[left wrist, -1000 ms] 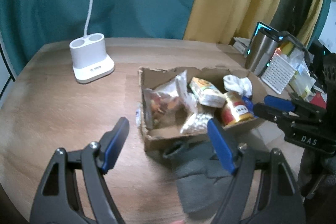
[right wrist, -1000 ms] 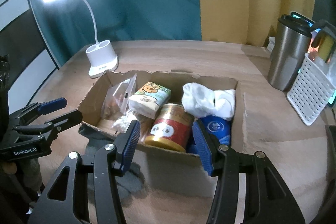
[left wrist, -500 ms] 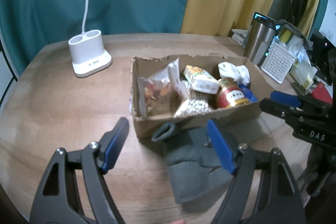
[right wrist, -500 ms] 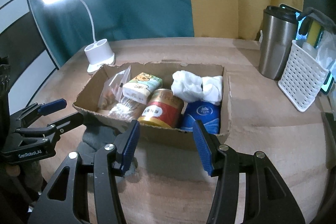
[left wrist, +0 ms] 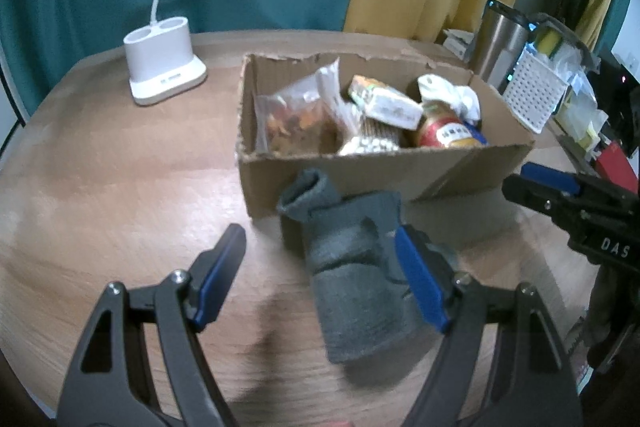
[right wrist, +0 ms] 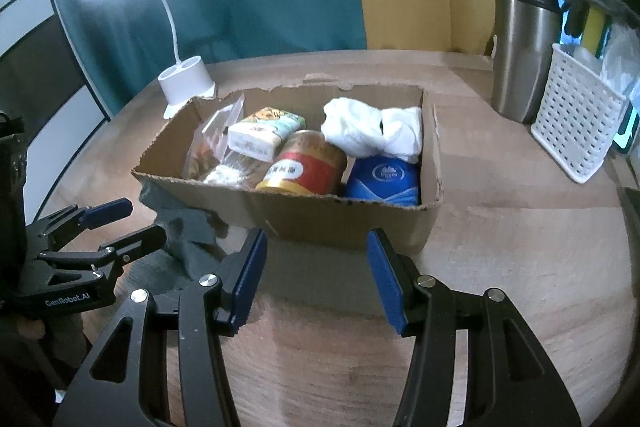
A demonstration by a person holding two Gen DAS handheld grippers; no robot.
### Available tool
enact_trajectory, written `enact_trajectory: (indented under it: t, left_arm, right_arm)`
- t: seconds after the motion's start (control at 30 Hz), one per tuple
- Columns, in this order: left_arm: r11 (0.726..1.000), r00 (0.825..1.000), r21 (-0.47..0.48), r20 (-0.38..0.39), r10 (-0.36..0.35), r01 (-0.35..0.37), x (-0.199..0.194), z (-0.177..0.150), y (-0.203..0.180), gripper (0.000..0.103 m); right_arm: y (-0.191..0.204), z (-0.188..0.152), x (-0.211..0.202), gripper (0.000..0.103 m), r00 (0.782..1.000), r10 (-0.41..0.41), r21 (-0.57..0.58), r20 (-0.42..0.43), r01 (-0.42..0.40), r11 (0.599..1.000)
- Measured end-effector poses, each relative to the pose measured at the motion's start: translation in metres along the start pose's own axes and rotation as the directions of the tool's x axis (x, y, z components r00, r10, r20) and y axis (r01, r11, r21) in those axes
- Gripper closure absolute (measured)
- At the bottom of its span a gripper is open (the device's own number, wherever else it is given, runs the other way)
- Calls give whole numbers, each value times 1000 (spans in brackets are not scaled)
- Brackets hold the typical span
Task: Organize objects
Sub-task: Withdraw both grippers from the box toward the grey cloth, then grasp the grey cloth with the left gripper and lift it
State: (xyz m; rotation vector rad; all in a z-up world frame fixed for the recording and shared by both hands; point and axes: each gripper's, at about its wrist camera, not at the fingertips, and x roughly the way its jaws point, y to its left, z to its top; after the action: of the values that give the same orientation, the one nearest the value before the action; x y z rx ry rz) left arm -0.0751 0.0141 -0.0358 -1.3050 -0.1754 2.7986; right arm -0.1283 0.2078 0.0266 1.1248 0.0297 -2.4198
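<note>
Box [right wrist: 352, 223] mid-table, grey sock [left wrist: 356, 267] touching its near wall

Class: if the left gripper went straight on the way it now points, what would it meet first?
Most likely the grey sock on the table, lying between the open left gripper and the cardboard box behind it. Depth is unclear.

A torn-edged cardboard box [right wrist: 344, 223] sits open on the bench, holding a snack bag [left wrist: 296, 119], tissue pack [right wrist: 266, 131], red can [right wrist: 306, 163], white cloth [right wrist: 372, 131] and blue pack [right wrist: 384, 177]. A crumpled grey sock [left wrist: 356, 267] lies at the box's 7 o'clock, touching its wall.
</note>
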Motion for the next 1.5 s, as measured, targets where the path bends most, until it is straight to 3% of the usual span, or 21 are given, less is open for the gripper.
enact_trajectory:
  t: [0.47,0.67,0.9,1.5]
  left_arm:
    - [1000,999,5,-47,-18,18,20,-9,-1,26]
    - [998,999,49,-34,-37,39,20,-13,-7,49]
    - [996,998,65,-7,-55,55,11,-12,-10,60]
    - [991,991,114,105,-89,77,-33,1,-16,63]
  right_arm:
    - [-4,-3,4,48,1000,-4,4,-15,4,1000]
    - [-3,-4,5,48,1000,-1,2,-22,1,1000]
    - [0,-4,1,48,1000,1,-13,-18,-1,1000]
    - [4,1,-21,48,1000,-21,-17,21,22,1000]
